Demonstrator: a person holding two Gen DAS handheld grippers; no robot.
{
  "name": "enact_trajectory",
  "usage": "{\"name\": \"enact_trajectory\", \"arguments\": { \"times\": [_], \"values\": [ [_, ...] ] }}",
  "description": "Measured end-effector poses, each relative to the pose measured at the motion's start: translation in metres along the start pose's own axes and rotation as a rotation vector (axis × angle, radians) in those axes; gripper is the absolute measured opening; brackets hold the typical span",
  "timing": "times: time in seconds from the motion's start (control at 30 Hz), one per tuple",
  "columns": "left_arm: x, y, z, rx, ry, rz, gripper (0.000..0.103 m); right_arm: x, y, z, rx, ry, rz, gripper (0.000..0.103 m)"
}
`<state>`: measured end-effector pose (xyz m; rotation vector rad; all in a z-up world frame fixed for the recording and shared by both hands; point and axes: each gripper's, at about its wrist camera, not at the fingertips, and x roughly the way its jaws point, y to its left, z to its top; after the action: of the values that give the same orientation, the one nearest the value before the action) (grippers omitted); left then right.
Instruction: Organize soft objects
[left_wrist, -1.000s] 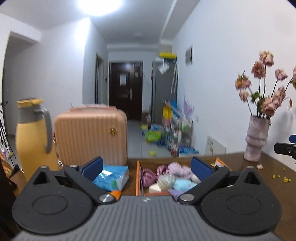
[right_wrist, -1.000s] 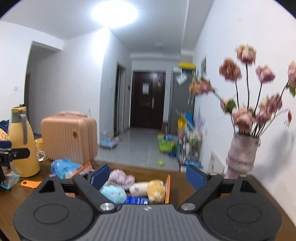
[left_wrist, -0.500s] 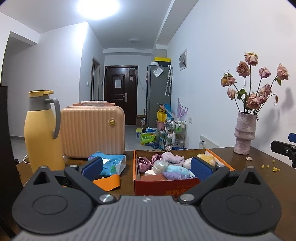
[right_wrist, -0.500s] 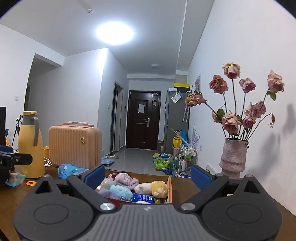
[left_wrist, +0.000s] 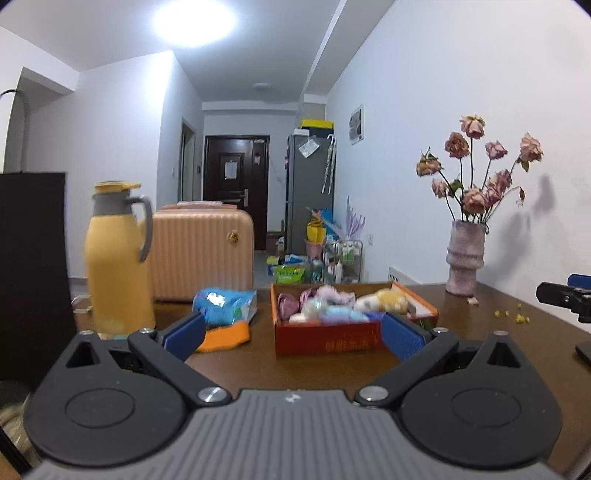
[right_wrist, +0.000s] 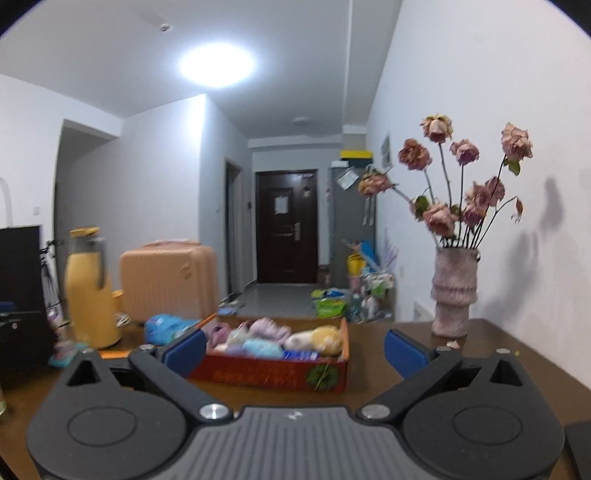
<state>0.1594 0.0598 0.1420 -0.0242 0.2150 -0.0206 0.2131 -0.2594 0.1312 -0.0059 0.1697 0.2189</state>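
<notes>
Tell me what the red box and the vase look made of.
Red box: likely printed cardboard, since its walls are thin, its edges straight, and its matte red side carries a printed design. Vase: probably ceramic or stone-like, with a mottled pinkish-grey, ribbed, matte surface; the slight blur leaves the exact material open.

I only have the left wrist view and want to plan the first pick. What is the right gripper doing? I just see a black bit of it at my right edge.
Observer: The right gripper faces the red box. Its jaws are opening, with nothing between them.
Operator: Anything on the box front that I can't make out?
Observer: A round green sticker near the front's right corner.
Operator: What lies beside the yellow flask?
Observer: A small pale blue packet on the table, close to the flask's base.
</notes>
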Motion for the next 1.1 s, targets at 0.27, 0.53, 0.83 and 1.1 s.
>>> {"name": "enact_trajectory", "arguments": {
  "times": [0.27, 0.53, 0.83, 1.1],
  "values": [
    [-0.080, -0.006, -0.068, -0.026, -0.018, 0.037, 0.103, -0.082, 0.021, -0.053, -0.002, 0.006, 0.056, 0.103],
    [-0.120, -0.023, -0.127, -0.013, 0.070, 0.053, 0.103, -0.138, 0.049, -0.117, 0.067, 0.080, 0.031, 0.103],
    [-0.137, -0.027, -0.142, -0.019, 0.077, 0.013, 0.103, -0.154, 0.054, -0.141, 0.116, 0.116, 0.051, 0.103],
    [-0.137, -0.030, -0.141, -0.014, 0.063, 0.001, 0.103, -0.151, 0.058, -0.139, 0.099, 0.130, 0.069, 0.103]
  ]
}}
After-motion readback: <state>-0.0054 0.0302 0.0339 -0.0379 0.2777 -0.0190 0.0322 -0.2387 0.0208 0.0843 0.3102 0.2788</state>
